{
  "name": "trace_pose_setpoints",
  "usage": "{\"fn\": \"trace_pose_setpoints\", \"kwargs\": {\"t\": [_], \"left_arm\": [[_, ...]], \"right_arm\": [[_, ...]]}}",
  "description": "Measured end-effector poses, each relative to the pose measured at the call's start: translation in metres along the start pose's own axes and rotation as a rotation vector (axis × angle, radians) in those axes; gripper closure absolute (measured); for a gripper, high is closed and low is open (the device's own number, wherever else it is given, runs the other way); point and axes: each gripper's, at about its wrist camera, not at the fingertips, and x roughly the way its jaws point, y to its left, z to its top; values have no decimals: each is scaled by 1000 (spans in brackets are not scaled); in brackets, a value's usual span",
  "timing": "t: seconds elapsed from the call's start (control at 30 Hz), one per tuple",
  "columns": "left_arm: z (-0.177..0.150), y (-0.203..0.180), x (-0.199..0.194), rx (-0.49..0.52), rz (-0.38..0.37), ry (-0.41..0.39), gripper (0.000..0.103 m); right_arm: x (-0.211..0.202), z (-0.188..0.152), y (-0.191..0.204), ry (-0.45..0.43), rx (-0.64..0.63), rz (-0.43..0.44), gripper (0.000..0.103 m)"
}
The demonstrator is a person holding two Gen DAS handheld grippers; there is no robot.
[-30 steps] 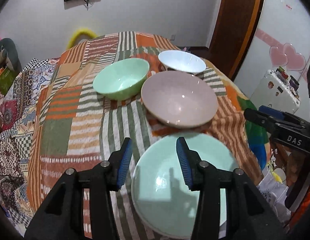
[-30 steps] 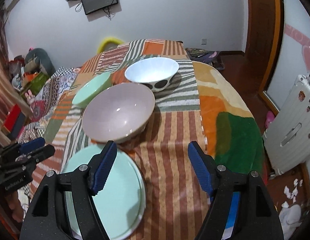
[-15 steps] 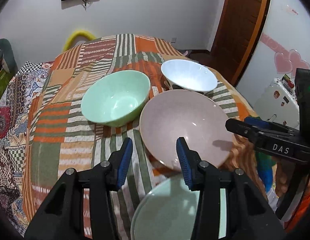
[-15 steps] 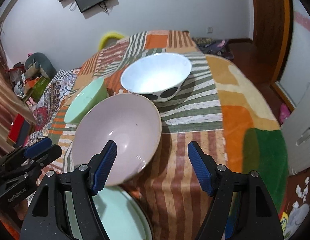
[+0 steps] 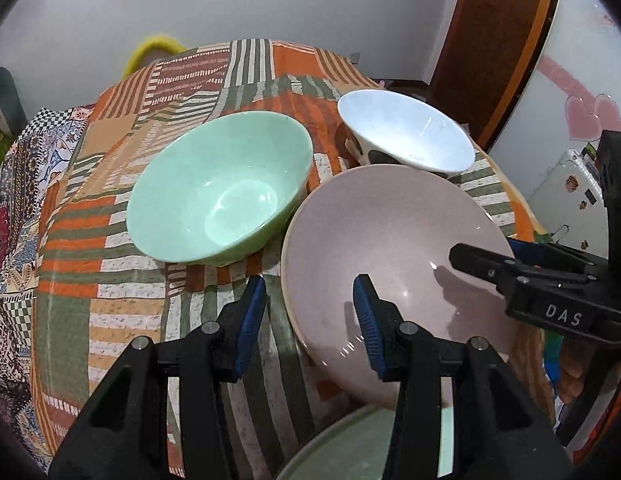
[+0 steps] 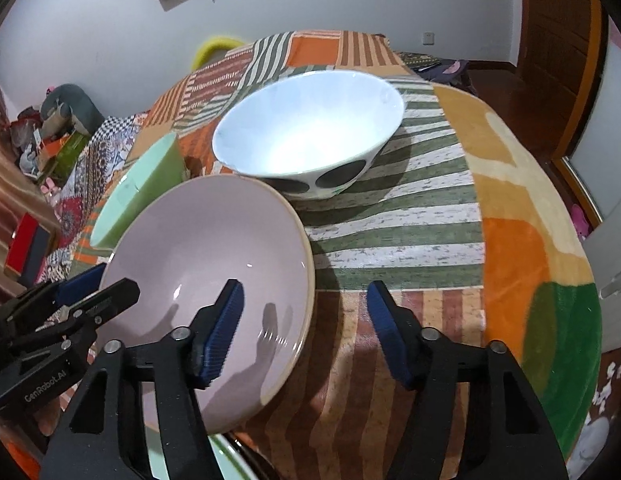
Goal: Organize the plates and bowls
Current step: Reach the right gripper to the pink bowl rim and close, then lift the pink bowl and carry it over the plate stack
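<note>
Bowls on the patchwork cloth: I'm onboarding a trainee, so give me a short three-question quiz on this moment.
1. True or false: the left gripper is shut on the large pink ceramic bowl.
2. Which bowl has dark spots outside? A. mint-green glazed bowl B. white ceramic bowl C. the pink bowl
3. Fill in: each gripper, left and right, straddles the rim of the ____ bowl.

Key: 1 false, both grippers are open; 2 B; 3 pink.
</note>
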Motion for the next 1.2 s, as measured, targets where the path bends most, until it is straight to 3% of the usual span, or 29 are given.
{"fn": "trace_pose_setpoints", "kwargs": {"t": [0.27, 0.47, 0.63, 0.73, 0.87, 1.0, 1.2], "left_arm": [[2, 3, 12, -5, 4, 14, 58], [0, 1, 16, -5, 0, 18, 58], [-1, 0, 17, -2, 0, 21, 58], [-1, 1, 17, -6, -4, 23, 58], [-1, 2, 17, -12, -23, 25, 60], [-3, 2, 16, -10, -28, 23, 79], [-3, 8, 14, -35, -40, 30, 87]], "right_arm": [[10, -1, -2, 33, -25, 8, 45], [15, -10, 10, 41, -166, -32, 41], [12, -11, 6, 46, -149, -14, 41], [10, -8, 1, 34, -100, -18, 52], [8, -1, -8, 42, -16, 52, 69], [8, -1, 0, 44, -17, 84, 87], [6, 0, -2, 38, 36, 113, 91]]}}
